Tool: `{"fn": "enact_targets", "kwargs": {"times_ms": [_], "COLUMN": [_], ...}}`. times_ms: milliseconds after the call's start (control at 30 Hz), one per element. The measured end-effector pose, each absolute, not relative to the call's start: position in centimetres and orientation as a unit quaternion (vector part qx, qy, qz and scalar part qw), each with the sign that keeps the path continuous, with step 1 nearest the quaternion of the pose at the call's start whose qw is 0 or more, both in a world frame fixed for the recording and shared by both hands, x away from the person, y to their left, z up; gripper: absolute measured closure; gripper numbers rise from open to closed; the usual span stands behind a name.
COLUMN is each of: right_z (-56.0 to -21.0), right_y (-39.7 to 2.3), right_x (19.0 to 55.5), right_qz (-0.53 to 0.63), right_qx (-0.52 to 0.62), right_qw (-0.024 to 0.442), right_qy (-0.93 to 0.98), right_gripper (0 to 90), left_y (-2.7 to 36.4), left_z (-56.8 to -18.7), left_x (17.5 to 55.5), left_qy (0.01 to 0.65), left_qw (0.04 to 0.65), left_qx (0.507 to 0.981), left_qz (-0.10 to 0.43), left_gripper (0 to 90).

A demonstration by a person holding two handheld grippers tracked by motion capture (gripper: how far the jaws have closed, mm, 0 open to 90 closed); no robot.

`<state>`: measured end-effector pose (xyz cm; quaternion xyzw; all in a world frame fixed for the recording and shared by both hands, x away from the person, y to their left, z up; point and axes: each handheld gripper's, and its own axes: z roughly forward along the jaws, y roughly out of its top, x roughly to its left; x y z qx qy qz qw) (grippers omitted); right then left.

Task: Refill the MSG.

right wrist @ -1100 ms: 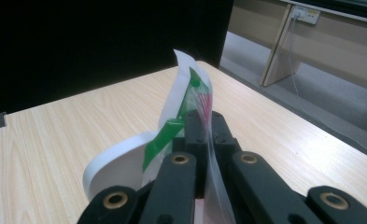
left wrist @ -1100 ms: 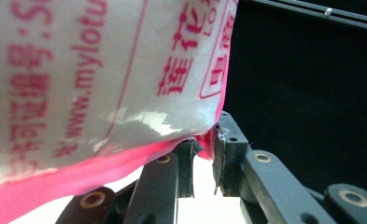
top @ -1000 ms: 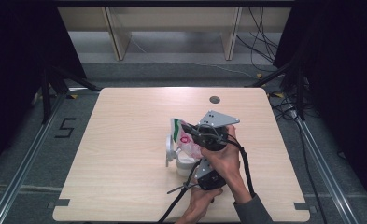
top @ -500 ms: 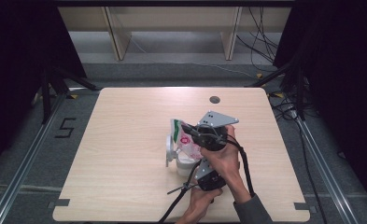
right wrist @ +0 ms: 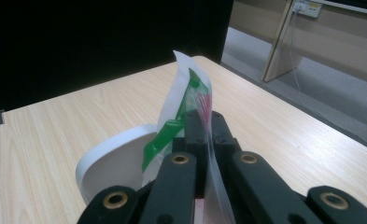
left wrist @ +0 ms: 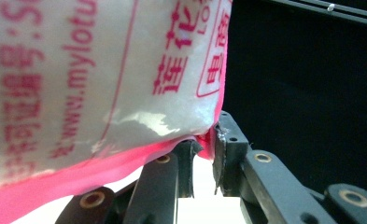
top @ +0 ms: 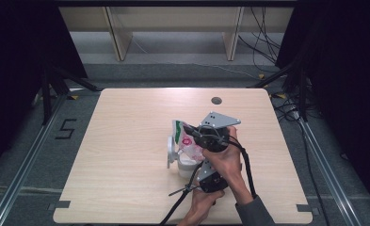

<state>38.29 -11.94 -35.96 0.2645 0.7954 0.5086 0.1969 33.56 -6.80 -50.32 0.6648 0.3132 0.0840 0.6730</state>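
While we hold the bag [top: 187, 139] tilted over the white cup [top: 185, 163] mid-table, right gripper [right wrist: 204, 122] pinches its top edge and left gripper [left wrist: 204, 151] apparently nips its pink bottom seam; the cup's contents stay hidden.

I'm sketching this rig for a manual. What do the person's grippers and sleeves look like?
Both grippers, left gripper and right gripper, are black, with linked jaws on brass-coloured pivot pins. The right carries a grey three-cornered plate. Black cables trail back. One grey sleeve shows.
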Motion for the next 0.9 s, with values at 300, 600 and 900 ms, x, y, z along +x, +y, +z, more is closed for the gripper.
{"fn": "enact_targets", "kwargs": {"times_ms": [300, 600, 900], "right_z": [-36.01, -35.98, -35.86], "right_y": [-11.92, -12.02, -12.27], "right_x": [38.44, 38.44, 38.25], "right_qz": [0.516, 0.513, 0.518], "right_qx": [0.255, 0.257, 0.267], "right_qw": [0.196, 0.199, 0.198], "right_qy": [0.794, 0.794, 0.789], "right_gripper": [90.0, 90.0, 90.0], "left_y": [-6.78, -6.8, -6.98], "left_z": [-50.34, -50.33, -50.39], "left_x": [33.59, 33.54, 33.42], "left_qy": [0.315, 0.313, 0.317], "left_qw": [0.672, 0.671, 0.678], "left_qx": [0.666, 0.666, 0.659], "left_qz": [0.084, 0.084, 0.077], "left_gripper": [79.4, 79.3, 79.1]}}
